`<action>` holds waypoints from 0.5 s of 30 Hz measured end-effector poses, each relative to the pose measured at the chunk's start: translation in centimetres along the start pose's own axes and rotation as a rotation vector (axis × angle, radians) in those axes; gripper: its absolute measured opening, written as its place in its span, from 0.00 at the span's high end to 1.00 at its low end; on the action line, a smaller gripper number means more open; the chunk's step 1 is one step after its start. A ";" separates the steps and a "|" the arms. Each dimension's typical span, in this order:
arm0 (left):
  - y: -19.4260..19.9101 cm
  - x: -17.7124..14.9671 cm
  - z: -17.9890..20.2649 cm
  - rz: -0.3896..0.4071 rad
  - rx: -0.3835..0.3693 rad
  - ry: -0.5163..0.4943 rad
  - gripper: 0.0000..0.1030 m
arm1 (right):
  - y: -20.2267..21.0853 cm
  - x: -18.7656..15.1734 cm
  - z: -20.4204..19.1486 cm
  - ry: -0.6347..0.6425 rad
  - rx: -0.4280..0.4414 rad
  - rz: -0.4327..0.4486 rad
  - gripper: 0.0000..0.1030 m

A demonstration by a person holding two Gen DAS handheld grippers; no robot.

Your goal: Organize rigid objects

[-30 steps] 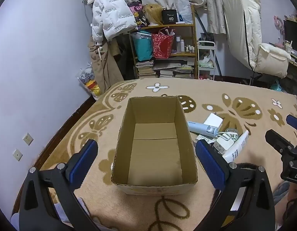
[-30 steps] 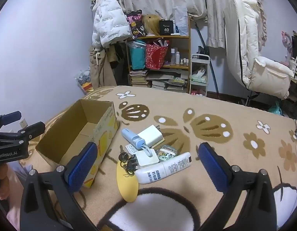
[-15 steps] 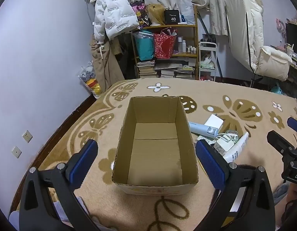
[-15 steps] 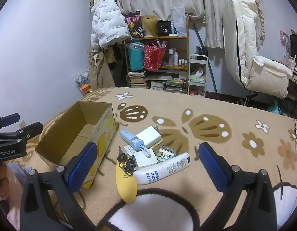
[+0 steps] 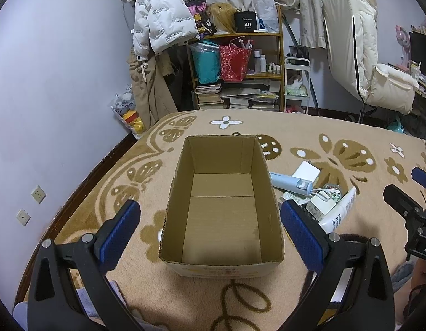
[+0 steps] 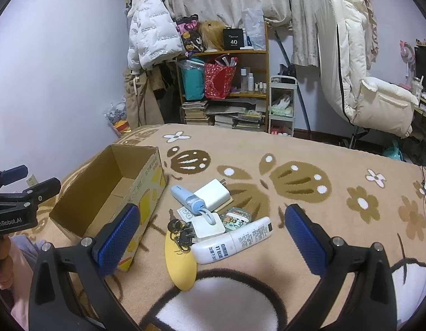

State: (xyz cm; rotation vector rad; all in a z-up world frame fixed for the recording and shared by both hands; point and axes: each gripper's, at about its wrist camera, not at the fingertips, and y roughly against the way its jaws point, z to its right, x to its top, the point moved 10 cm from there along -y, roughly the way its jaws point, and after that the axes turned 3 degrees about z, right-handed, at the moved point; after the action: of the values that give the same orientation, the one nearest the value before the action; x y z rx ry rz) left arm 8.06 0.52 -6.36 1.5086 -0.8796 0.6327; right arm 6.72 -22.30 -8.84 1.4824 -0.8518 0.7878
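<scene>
Left gripper, fingers apart, hovers over an open cardboard box on a patterned blanket. Right gripper, fingers likewise apart and holding nothing, faces the cluster beside the box: white tube, yellow oval case, keys, white charger, light-blue cylindrical device

The cardboard box is open-topped with a bare floor, so entry from above is free. At its 3 o'clock, a tight clutter blocks the blanket: white tube, chargers, keys. Blanket at 3 o'clock of that pile lies open.
</scene>
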 end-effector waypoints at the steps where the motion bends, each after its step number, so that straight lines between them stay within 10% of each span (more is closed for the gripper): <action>1: 0.0 0.0 0.0 -0.001 0.000 -0.001 0.02 | 0.0 0.0 0.1 -0.001 0.001 -0.001 0.00; 15: -0.2 -0.1 0.1 0.007 0.003 0.000 0.02 | -0.1 -0.3 0.3 0.001 -0.005 -0.002 0.00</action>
State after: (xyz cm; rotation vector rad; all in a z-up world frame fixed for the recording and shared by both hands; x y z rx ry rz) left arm 8.14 0.45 -6.51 1.5084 -0.8850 0.6393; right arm 6.65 -22.58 -9.19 1.4786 -0.8509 0.7842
